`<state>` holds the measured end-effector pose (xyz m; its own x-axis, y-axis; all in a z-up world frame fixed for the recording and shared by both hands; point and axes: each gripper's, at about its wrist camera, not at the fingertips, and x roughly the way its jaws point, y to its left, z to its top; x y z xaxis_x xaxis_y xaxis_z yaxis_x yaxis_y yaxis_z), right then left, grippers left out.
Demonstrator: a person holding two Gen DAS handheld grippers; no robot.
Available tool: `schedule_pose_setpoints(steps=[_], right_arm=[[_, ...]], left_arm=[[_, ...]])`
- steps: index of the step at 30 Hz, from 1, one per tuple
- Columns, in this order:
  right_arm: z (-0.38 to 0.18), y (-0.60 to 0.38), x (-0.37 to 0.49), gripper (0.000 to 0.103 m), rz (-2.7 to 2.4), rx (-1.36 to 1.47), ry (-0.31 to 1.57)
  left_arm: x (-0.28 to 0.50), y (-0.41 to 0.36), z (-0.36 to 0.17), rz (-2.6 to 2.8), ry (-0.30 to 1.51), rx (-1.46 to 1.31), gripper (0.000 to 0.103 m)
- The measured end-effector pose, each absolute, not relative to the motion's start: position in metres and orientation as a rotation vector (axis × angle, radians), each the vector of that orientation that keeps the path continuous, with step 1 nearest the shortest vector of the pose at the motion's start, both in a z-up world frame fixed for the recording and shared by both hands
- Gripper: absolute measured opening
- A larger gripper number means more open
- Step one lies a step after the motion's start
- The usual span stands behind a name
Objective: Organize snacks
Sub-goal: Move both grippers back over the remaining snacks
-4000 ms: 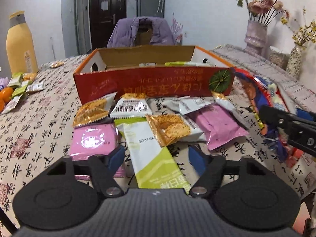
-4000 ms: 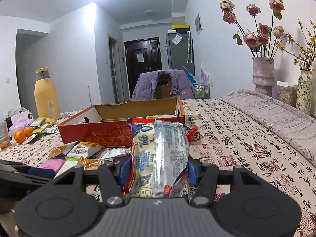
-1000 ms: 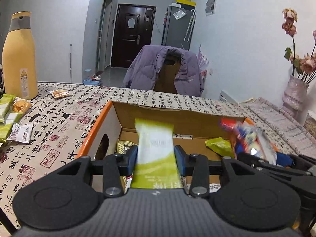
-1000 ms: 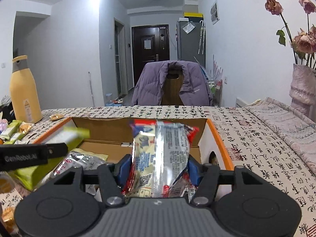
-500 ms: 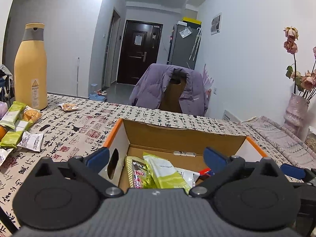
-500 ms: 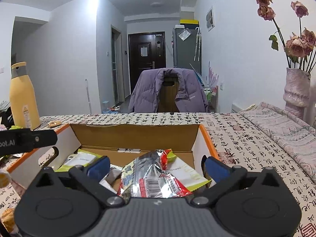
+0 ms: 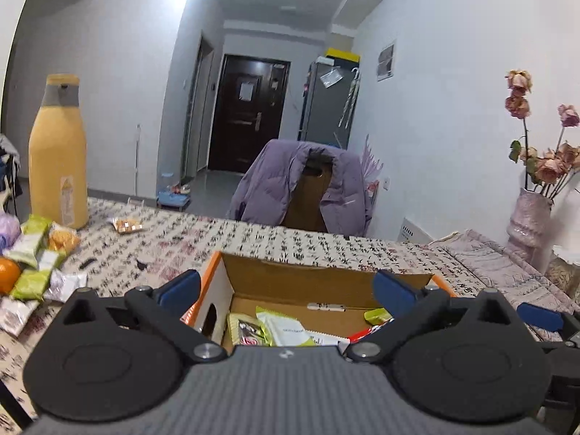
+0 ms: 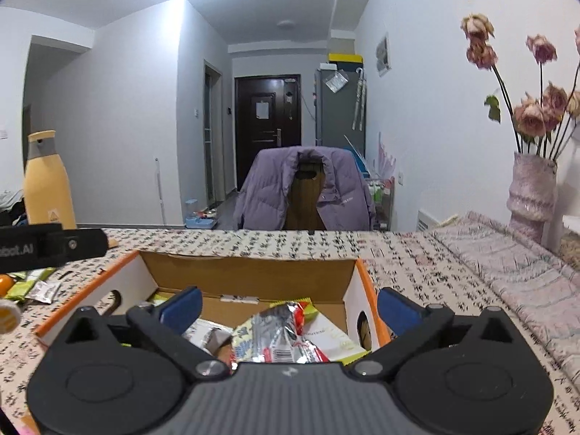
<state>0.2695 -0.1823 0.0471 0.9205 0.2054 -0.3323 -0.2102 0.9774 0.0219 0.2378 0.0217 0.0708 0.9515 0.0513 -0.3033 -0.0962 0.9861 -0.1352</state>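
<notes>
Left wrist view, from the left edge inward: a tall yellow bottle stands at the far side of the table, and below it a loose cluster of small snack packets lies beside an orange, well apart from the box, so by my reading this pile is not yet sorted. The left gripper hangs over the near edge of the open cardboard box, its fingers spread wide with nothing between them; that height and spread suit a hand that is done with the box rather than reaching in. Inside the box, a pale green packet lies flat next to a darker wrapped bar, with a red-edged wrapper toward the right wall. They lie loosely overlapped, not in rows, which fits packets let fall in. Further right, a purple jacket hangs over a chair across the table, and a vase of dried roses stands at the right edge, clear of the work. In the right wrist view the right gripper also hovers over the box with fingers spread and empty, directly above a crinkled silver and red packet resting on the other snacks. The box sits centred between both grippers so either can drop into it.
</notes>
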Motion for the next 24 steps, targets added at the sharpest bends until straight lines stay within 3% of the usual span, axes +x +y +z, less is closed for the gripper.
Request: schedule_pose_setpoints(steps=[9, 24], right_arm=[[0.054, -0.191, 0.225, 0.103, 0.252, -0.036, 0.344], [0.015, -0.209, 0.160, 0.103, 0.258, -0.057, 0.436]], left_arm=[[0.196, 0.028, 0.078, 0.042, 0.299, -0.128, 0.103], [0.126, 0.025, 0.031, 0.020, 0.366, -0.062, 0.103]])
